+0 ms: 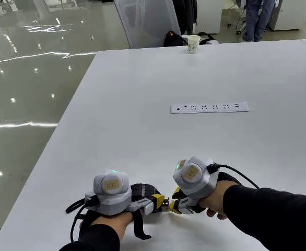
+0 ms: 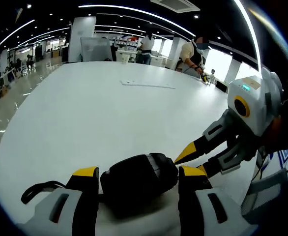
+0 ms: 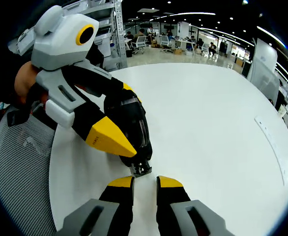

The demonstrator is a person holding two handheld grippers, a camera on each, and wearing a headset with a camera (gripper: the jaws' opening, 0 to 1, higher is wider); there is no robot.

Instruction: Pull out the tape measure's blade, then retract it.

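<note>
1. The left gripper has its yellow-tipped jaws clamped on either side of the black tape measure, pressing on both flanks of the case
2. The right gripper faces it from the right, nose to nose. Its jaws are drawn almost together, with a thin sliver of white showing between them
3. The blade's metal hook sits right at those tips. From here I cannot tell whether they pinch it or only meet it
4. The hook lies just beside the mouth of the case, so hardly any blade shows
5. A black strap trails from the case towards the person, lying loose on the table by the left hand
6. Both grippers work close to the table's near edge
7. The left edge runs away diagonally, off to the left of the left gripper, with glossy floor beyond it
8. Ahead, the white top lies wide and bare
9. A white power strip lies flat in the middle, well apart from the grippers
10. A paper cup stands near the far edge
11. To the right the bare top runs on out of sight
</note>
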